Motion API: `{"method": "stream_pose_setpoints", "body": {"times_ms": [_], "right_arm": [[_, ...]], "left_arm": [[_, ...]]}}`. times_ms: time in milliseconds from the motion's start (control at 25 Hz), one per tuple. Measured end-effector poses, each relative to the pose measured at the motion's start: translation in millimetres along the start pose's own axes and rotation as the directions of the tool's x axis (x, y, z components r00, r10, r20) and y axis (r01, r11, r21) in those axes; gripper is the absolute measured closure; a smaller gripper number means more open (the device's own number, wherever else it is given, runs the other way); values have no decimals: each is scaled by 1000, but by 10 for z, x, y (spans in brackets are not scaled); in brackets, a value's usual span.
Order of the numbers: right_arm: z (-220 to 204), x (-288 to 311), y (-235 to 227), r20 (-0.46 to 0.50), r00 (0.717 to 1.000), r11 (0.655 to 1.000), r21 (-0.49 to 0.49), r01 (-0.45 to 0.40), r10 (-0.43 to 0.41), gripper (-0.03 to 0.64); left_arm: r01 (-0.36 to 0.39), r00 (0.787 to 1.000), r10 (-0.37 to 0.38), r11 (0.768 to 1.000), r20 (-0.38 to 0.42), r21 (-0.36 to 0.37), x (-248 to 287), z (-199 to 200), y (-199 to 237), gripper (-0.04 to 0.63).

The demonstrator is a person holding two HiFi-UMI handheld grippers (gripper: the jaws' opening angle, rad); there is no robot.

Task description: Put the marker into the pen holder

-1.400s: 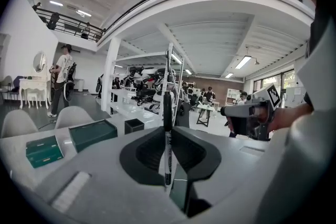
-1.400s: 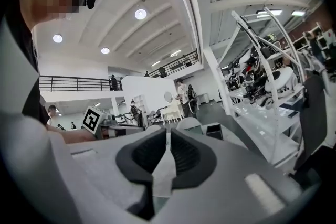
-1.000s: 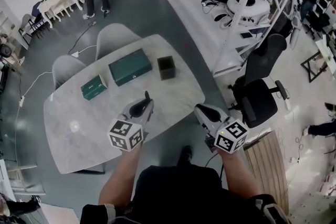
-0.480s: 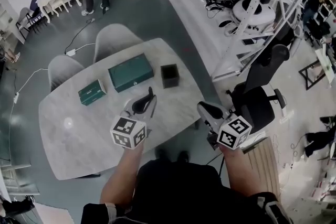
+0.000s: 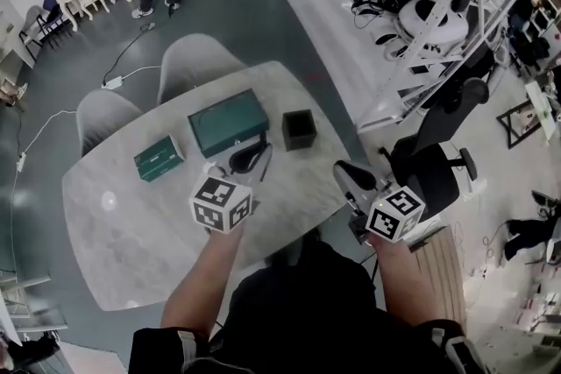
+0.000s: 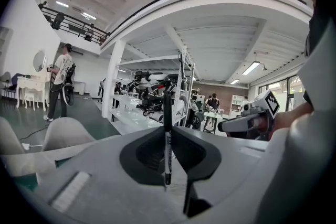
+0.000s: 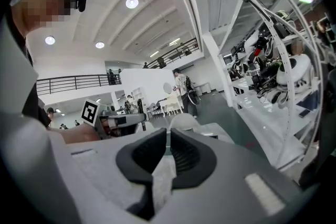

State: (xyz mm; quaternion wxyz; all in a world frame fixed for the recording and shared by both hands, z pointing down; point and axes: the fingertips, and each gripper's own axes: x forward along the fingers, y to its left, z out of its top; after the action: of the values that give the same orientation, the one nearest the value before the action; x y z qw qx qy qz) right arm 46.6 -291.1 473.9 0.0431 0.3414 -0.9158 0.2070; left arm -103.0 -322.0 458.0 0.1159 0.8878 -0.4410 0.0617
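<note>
A black marker [image 6: 167,136] stands upright between the jaws of my left gripper [image 6: 168,134], which is shut on it. In the head view the left gripper [image 5: 254,151] hangs over the marble table [image 5: 131,223] with the marker [image 5: 265,164] showing as a thin dark line. The black square pen holder [image 5: 299,129] stands just to its right and a little farther off. My right gripper [image 5: 344,172] is off the table's right edge; its jaws [image 7: 169,150] are shut with nothing between them.
A large green box [image 5: 228,122] and a small green box [image 5: 159,158] lie on the table left of the pen holder. Two grey chairs [image 5: 193,61] stand at the far side. A black office chair [image 5: 443,162] and white shelving [image 5: 421,22] are to the right.
My left gripper has moved forward over the table with the marker, closer to the pen holder. The right gripper has stayed near the table's right edge.
</note>
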Motion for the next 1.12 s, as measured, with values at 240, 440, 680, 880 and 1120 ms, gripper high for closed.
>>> {"method": "stream_pose_setpoints", "body": {"times_ms": [240, 440, 680, 880, 1120], "right_arm": [[132, 284, -290, 2, 1000, 1000, 3, -8, 8, 591], [170, 485, -567, -16, 999, 999, 20, -40, 40, 591], [177, 597, -942, -32, 998, 997, 46, -55, 56, 591], [136, 607, -1196, -49, 997, 996, 71, -51, 55, 591], [27, 611, -1298, -65, 997, 995, 93, -42, 49, 591]], "left_arm": [[-2, 999, 3, 999, -35, 39, 469, 10, 236, 549], [3, 998, -2, 1000, -60, 17, 890, -10, 363, 549], [8, 997, -11, 999, -74, -41, 1379, -72, 450, 549], [25, 995, -31, 997, -92, -69, 1762, -206, 462, 549], [49, 990, -60, 995, -131, -89, 2038, -536, 491, 549]]}}
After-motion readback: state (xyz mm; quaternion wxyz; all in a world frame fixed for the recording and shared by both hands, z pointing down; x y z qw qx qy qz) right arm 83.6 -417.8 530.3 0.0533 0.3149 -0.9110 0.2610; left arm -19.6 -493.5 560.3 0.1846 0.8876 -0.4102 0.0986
